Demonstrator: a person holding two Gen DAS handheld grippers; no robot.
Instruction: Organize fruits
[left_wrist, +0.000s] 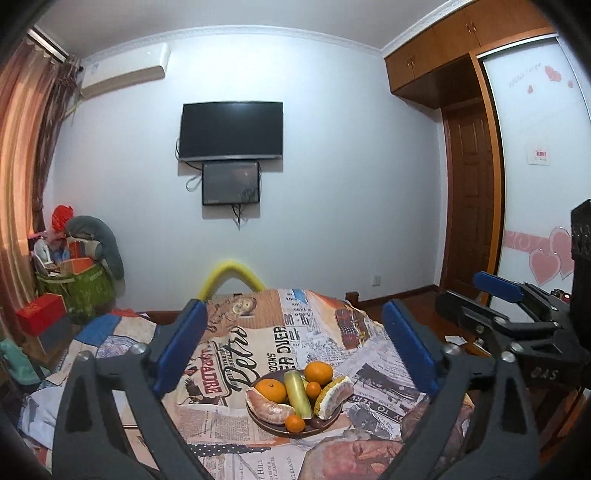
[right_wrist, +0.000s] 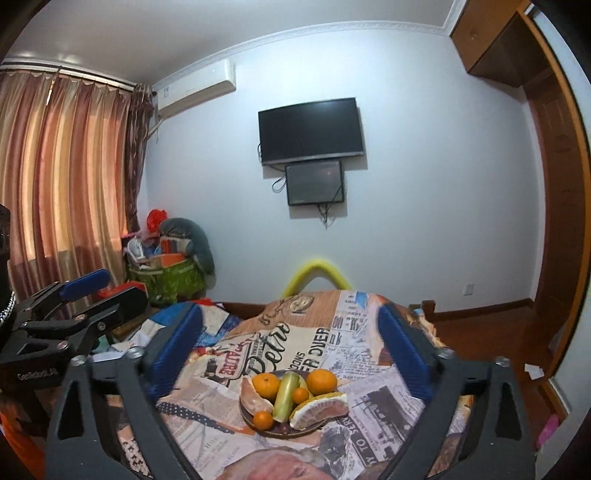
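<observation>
A home bedroom: beyond the fingers, a wall-mounted television (left_wrist: 231, 130), curtains (right_wrist: 62, 173), wooden wardrobe (left_wrist: 436, 62) and air conditioner (left_wrist: 125, 68).

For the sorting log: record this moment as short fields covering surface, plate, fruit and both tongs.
surface: newspaper-print cloth
plate: dark round plate on the cloth, loaded with fruit
fruit: two large oranges, three small oranges, a pale green fruit lying down the middle, two peeled pomelo pieces
left tongs: open, empty, clear of the plate
right tongs: open, empty, clear of the plate
loose fruit: none visible off the plate
</observation>
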